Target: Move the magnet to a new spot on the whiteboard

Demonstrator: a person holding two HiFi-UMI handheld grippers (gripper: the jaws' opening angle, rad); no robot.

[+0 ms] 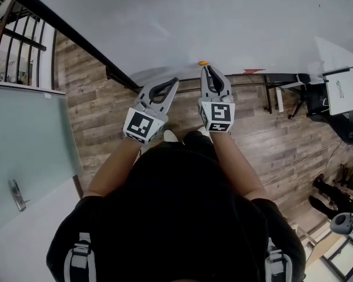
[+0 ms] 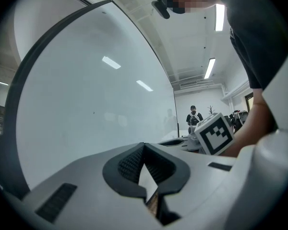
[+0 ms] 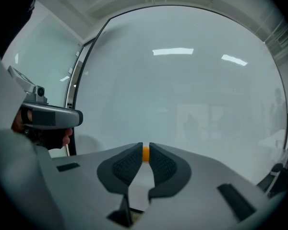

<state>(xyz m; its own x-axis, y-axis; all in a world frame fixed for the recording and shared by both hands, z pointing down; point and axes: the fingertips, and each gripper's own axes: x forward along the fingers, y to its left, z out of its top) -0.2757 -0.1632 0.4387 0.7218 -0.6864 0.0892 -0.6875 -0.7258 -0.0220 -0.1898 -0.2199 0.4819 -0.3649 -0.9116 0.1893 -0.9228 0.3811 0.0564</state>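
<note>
The small orange magnet (image 1: 203,63) sits on the whiteboard (image 1: 235,16) near its lower edge. In the right gripper view the magnet (image 3: 145,153) shows in the narrow gap at the tips of my right gripper (image 3: 145,145). The jaws stand slightly apart on either side of it, and I see no pad pressing on it. In the head view my right gripper (image 1: 207,69) points at the board, tips right at the magnet. My left gripper (image 1: 175,81) hangs just to the left, jaws shut and empty, near the whiteboard (image 2: 86,104); its tips (image 2: 144,145) meet.
The whiteboard's black frame (image 1: 65,31) runs diagonally at upper left, with a black railing (image 1: 23,34) beyond it. A glass door with a handle (image 1: 15,195) is at left. Stand legs (image 1: 270,93) and a second board (image 1: 344,90) are at right. A person (image 2: 194,118) stands far off.
</note>
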